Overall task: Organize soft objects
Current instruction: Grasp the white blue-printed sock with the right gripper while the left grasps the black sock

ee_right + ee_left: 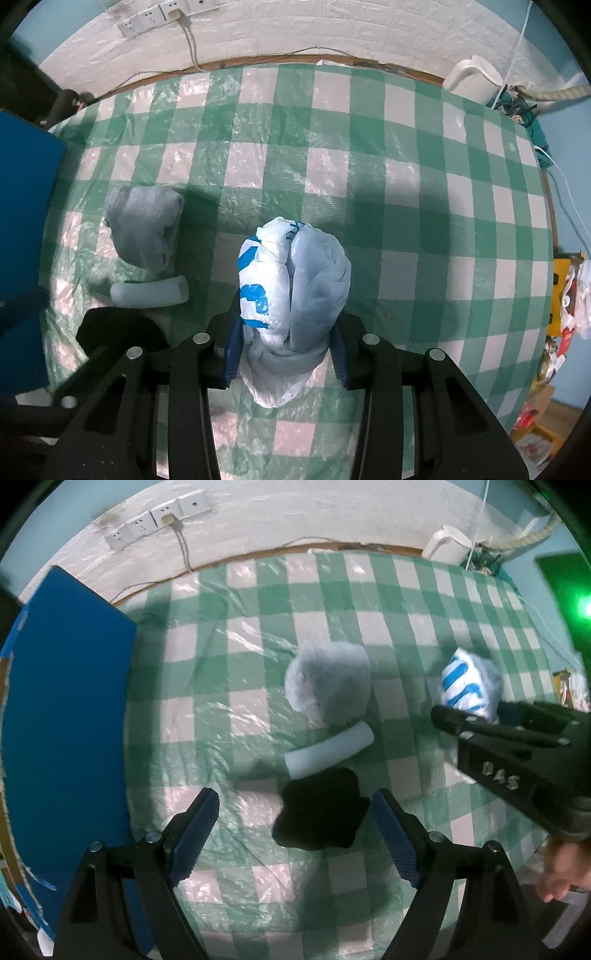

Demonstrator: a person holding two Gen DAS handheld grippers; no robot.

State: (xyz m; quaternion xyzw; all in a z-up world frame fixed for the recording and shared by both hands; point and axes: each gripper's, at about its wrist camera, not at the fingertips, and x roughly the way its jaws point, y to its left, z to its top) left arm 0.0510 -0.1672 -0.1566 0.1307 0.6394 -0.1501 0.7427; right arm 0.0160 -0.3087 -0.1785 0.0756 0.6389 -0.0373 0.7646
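My right gripper (286,339) is shut on a white plastic bag with blue print (291,288), stuffed with pale blue cloth, held over the checked table; it also shows in the left wrist view (469,686). My left gripper (295,830) is open, its fingers on either side of a black soft object (319,808) lying on the table, also seen in the right wrist view (118,332). A pale blue foam roll (328,749) (149,291) and a grey folded fluffy cloth (328,681) (146,225) lie just beyond it.
A green and white checked cloth under clear plastic (369,602) covers the table. A blue box (66,701) stands at the left edge. A white appliance (472,79) and cables sit at the far right corner. Wall sockets (159,518) are behind.
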